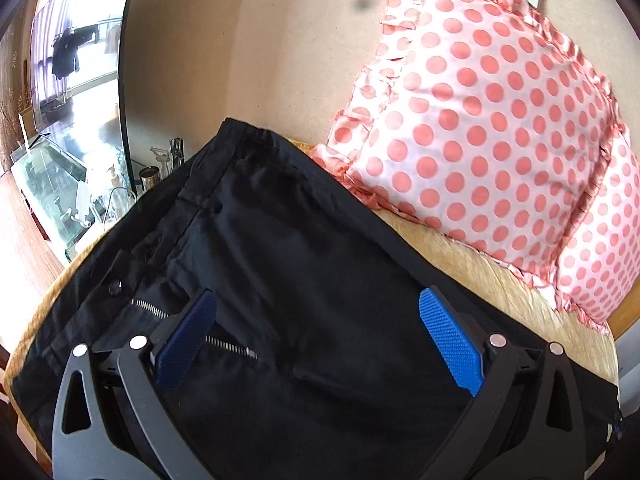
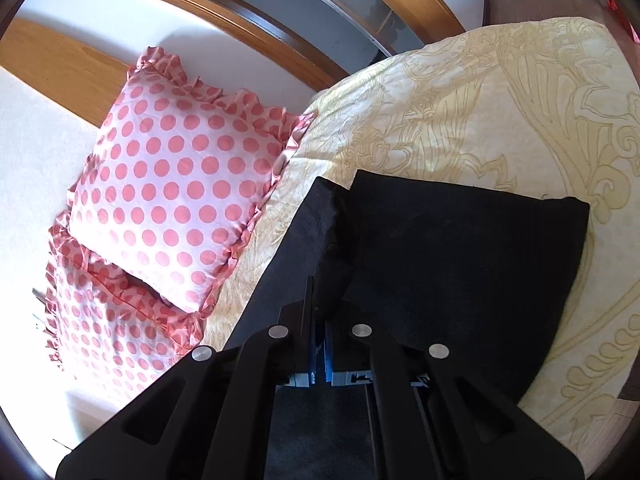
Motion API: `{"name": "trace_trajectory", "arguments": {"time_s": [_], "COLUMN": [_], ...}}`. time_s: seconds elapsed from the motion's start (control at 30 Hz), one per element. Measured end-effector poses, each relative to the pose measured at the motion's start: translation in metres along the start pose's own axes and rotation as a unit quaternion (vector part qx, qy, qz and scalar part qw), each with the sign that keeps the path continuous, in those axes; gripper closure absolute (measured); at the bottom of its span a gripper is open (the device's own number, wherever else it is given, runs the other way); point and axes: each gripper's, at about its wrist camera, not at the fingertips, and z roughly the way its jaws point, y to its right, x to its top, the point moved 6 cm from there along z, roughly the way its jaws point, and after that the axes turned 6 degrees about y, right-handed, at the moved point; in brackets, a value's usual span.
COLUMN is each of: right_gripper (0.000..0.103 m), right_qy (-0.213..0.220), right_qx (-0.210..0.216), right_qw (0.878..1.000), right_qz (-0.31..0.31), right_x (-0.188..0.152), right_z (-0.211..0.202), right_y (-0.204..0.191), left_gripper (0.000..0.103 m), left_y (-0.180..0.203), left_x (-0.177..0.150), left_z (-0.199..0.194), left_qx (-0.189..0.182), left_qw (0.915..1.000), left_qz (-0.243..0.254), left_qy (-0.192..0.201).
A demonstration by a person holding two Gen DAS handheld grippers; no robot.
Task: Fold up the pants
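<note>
Black pants [image 1: 280,248] lie on a yellow patterned bedspread [image 1: 500,280]. In the left wrist view I see their waistband, button and open zipper. My left gripper [image 1: 316,308] is open, its blue pads [image 1: 452,340] spread wide just above the fly area, holding nothing. In the right wrist view the leg ends [image 2: 460,248] lie flat on the bedspread [image 2: 480,100], one leg partly over the other. My right gripper [image 2: 320,320] is shut, its jaws pinching the black fabric where the two legs meet.
Two pink polka-dot pillows [image 1: 480,120] [image 2: 172,188] lie beside the pants against the wall. A glass side table [image 1: 60,184] with small items stands past the bed's end. A wooden bed frame [image 2: 240,12] runs behind the pillows.
</note>
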Motion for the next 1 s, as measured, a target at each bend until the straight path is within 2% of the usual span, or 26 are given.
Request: {"name": "trace_trajectory", "arguments": {"time_s": [0.07,0.13,0.23,0.3,0.43,0.47,0.57,0.63,0.7,0.77,0.83,1.0], "right_gripper": [0.1,0.1,0.1,0.1,0.1,0.1,0.1,0.1,0.1,0.1,0.1,0.1], "right_qy": [-0.004,-0.009,-0.015,-0.019,-0.02,-0.018,-0.012,-0.01,-0.009,-0.008,-0.005,0.001], "right_qx": [-0.007,-0.012,-0.019,-0.024,-0.029,-0.03,-0.032,-0.03,-0.027,-0.025,-0.021,0.002], "right_qw": [1.0,1.0,1.0,1.0,0.999,0.999,0.999,0.999,0.999,0.999,0.998,0.998], "right_qz": [-0.005,-0.002,-0.001,-0.001,-0.007,-0.013,-0.03,-0.035,-0.037,-0.044,-0.052,-0.058], "right_x": [-0.003,-0.005,-0.009,-0.012,-0.013,-0.013,-0.012,-0.011,-0.01,-0.008,-0.006,0.008], "right_z": [0.002,0.006,0.01,0.013,0.016,0.016,0.015,0.015,0.016,0.017,0.017,0.015], "right_y": [0.003,0.008,0.016,0.02,0.021,0.02,0.015,0.013,0.012,0.01,0.007,-0.004], "left_gripper": [0.002,0.004,0.015,0.015,0.017,0.02,0.051,0.085,0.096,0.099,0.1,0.1], "left_y": [-0.002,-0.002,0.002,0.003,-0.002,-0.005,-0.017,-0.027,-0.034,-0.036,-0.035,-0.037], "left_x": [0.021,0.043,0.065,0.076,0.082,0.083,0.077,0.074,0.071,0.072,0.075,0.081], "left_z": [0.024,0.055,0.104,0.133,0.174,0.182,0.199,0.202,0.196,0.182,0.16,0.075], "left_qx": [0.003,-0.005,-0.02,-0.002,0.06,0.067,0.088,0.071,0.05,0.044,0.041,0.0], "left_qw": [1.0,0.9991,0.9948,0.993,0.9883,0.9863,0.9777,0.9739,0.972,0.9752,0.9823,0.9917], "left_qz": [-0.008,-0.034,-0.069,-0.073,-0.066,-0.069,-0.097,-0.134,-0.167,-0.163,-0.137,-0.109], "left_qy": [-0.005,-0.026,-0.072,-0.093,-0.124,-0.134,-0.164,-0.169,-0.158,-0.143,-0.121,-0.068]}}
